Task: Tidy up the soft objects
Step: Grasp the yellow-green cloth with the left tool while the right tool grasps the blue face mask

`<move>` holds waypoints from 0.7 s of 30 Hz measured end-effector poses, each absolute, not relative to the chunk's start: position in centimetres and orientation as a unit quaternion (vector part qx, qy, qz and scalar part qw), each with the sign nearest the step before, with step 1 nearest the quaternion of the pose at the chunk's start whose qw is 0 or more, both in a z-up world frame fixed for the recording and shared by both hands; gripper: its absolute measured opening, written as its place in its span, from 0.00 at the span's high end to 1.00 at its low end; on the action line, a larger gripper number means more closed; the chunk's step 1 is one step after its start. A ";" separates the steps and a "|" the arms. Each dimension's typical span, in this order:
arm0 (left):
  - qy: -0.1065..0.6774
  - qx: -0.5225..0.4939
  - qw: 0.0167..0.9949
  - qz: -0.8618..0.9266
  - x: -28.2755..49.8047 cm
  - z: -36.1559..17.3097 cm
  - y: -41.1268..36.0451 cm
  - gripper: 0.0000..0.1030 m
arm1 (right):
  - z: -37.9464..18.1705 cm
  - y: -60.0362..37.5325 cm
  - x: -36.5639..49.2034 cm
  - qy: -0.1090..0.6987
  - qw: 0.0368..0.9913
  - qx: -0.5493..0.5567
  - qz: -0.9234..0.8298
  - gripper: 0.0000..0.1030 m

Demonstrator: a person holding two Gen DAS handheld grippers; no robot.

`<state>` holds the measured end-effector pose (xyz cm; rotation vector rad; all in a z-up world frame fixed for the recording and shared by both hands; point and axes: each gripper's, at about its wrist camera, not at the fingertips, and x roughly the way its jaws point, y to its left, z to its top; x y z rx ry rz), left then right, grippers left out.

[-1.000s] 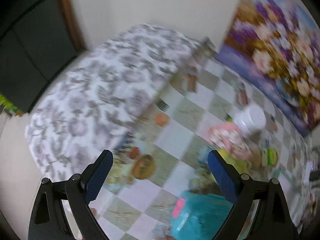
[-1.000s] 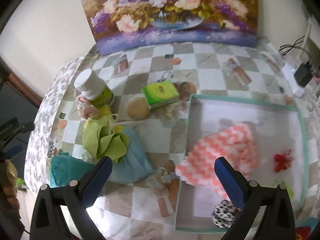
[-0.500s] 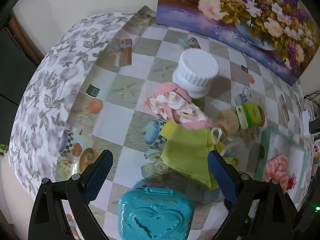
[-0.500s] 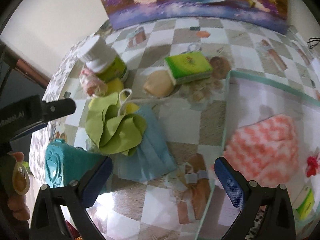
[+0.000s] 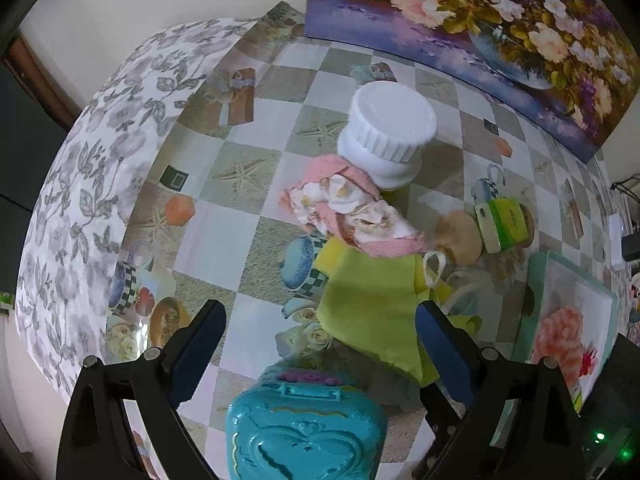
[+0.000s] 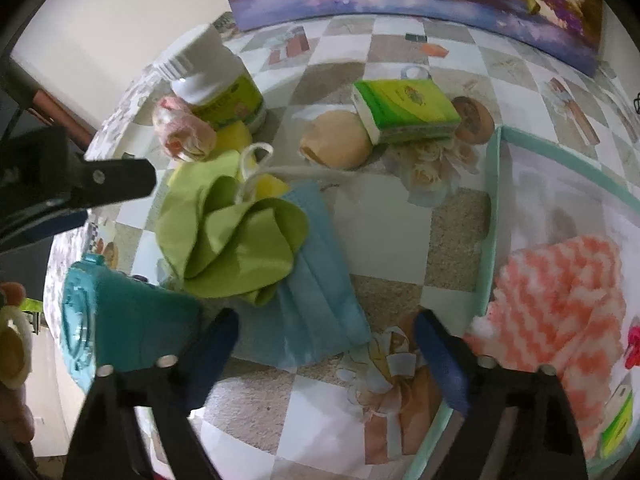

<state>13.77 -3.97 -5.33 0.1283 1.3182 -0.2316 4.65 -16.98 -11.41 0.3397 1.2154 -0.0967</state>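
A green cloth [image 5: 372, 304] [image 6: 236, 236] lies crumpled on a blue face mask [image 6: 320, 296] in the middle of the checkered table. A pink floral cloth [image 5: 352, 208] [image 6: 184, 132] lies against a white-capped bottle [image 5: 386, 128] [image 6: 216, 80]. A mint-rimmed tray [image 6: 494, 216] [image 5: 532, 300] on the right holds a pink-and-white knitted cloth [image 6: 560, 292]. My left gripper [image 5: 320, 340] is open and empty above the green cloth's near edge. My right gripper [image 6: 326, 344] is open and empty over the mask's near end.
A teal heart-lid plastic case [image 5: 304, 436] [image 6: 120, 320] sits at the near left. A green tissue pack [image 6: 404, 110] [image 5: 504, 228] and a beige round sponge [image 6: 340, 146] lie behind the cloths. A floral painting [image 5: 480, 32] leans on the wall. The table edge [image 5: 132, 216] runs along the left.
The left gripper swung right from the table's edge and closed in on the cloth pile. The right gripper moved left and down from the tray toward the mask and green cloth.
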 end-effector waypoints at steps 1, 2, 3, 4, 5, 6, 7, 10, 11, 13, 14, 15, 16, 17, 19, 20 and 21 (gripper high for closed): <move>0.610 0.063 0.782 -0.110 13.7 -5.4 -4.2 0.07 | -11.7 -17.1 4.7 0.571 0.804 0.156 -0.049 0.23; 0.609 0.066 0.782 -0.112 13.7 -5.5 -4.4 0.07 | -11.9 -17.1 4.6 0.573 0.803 0.153 -0.053 0.25; 0.609 0.070 0.781 -0.114 13.7 -5.6 -4.7 0.07 | -11.9 -17.1 4.6 0.571 0.806 0.143 -0.060 0.30; 0.610 0.075 0.780 -0.117 13.7 -5.7 -5.0 0.07 | -11.8 -17.1 4.6 0.570 0.808 0.136 -0.063 0.38; 0.609 0.078 0.780 -0.118 13.7 -5.8 -5.2 0.07 | -11.7 -17.1 4.6 0.569 0.809 0.133 -0.064 0.42; 0.609 0.084 0.780 -0.120 13.6 -5.9 -5.6 0.07 | -11.7 -17.2 4.6 0.566 0.811 0.134 -0.063 0.50; 0.608 0.087 0.780 -0.121 13.6 -6.0 -5.8 0.08 | -11.7 -17.4 4.6 0.565 0.811 0.135 -0.062 0.55; 0.609 0.096 0.777 -0.127 13.5 -6.1 -6.5 0.11 | -11.6 -17.9 4.6 0.564 0.812 0.138 -0.062 0.62; 0.608 0.100 0.777 -0.129 13.4 -6.2 -6.8 0.14 | -11.5 -18.1 4.5 0.563 0.812 0.143 -0.062 0.64; 0.606 0.111 0.776 -0.134 13.2 -6.3 -7.4 0.17 | -11.5 -19.0 4.3 0.561 0.811 0.154 -0.064 0.69; 0.606 0.118 0.775 -0.135 13.1 -6.4 -7.7 0.18 | -11.5 -19.2 4.3 0.561 0.810 0.157 -0.066 0.70; 0.606 0.124 0.774 -0.135 13.1 -6.6 -8.0 0.19 | -11.5 -19.5 4.2 0.561 0.809 0.161 -0.068 0.70; 0.608 0.130 0.772 -0.136 13.0 -6.8 -8.3 0.21 | -11.5 -19.7 4.1 0.561 0.809 0.163 -0.068 0.70; 0.609 0.134 0.769 -0.139 12.9 -7.0 -8.6 0.24 | -11.5 -19.9 4.0 0.561 0.808 0.166 -0.067 0.70; 0.613 0.140 0.764 -0.146 12.7 -7.4 -9.2 0.29 | -11.5 -20.1 4.0 0.561 0.807 0.171 -0.066 0.71; 0.615 0.142 0.761 -0.149 12.6 -7.5 -9.5 0.30 | -11.4 -20.4 3.9 0.561 0.807 0.173 -0.066 0.71; 0.614 0.144 0.761 -0.152 12.5 -7.6 -9.7 0.31 | -11.4 -20.5 3.9 0.561 0.807 0.175 -0.065 0.71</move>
